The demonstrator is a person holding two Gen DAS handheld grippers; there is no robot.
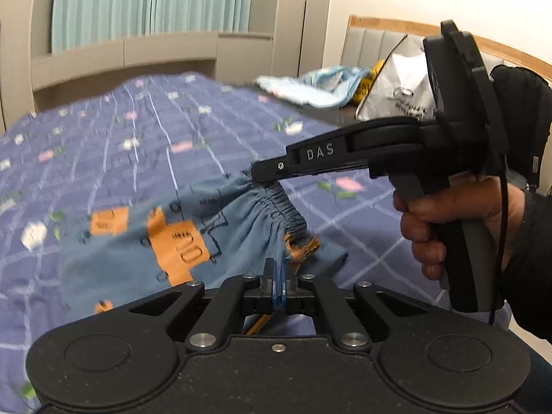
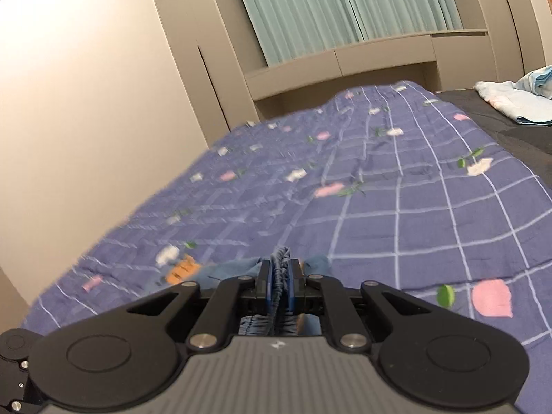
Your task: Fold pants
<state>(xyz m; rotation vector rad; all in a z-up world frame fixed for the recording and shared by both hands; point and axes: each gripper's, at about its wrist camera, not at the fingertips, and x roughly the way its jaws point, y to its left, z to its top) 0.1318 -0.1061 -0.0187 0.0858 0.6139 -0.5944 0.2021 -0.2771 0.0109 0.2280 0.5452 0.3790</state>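
Small blue pants (image 1: 145,241) with orange patches hang over a purple checked bedspread (image 1: 103,138). My left gripper (image 1: 277,269) is shut on the pants' fabric near the waistband. My right gripper (image 1: 257,172), seen from the side in the left wrist view, is shut on the gathered elastic waistband (image 1: 276,203). In the right wrist view my right gripper (image 2: 279,276) pinches the bunched waistband (image 2: 280,262) between its pads; the pants (image 2: 193,269) trail to the left over the bedspread (image 2: 414,207).
A light blue cloth (image 1: 317,86) and a white plastic bag (image 1: 400,82) lie at the bed's far right near the headboard (image 1: 379,38). The cloth also shows in the right wrist view (image 2: 517,100). Beige cabinets and green curtains (image 1: 151,0) stand behind the bed.
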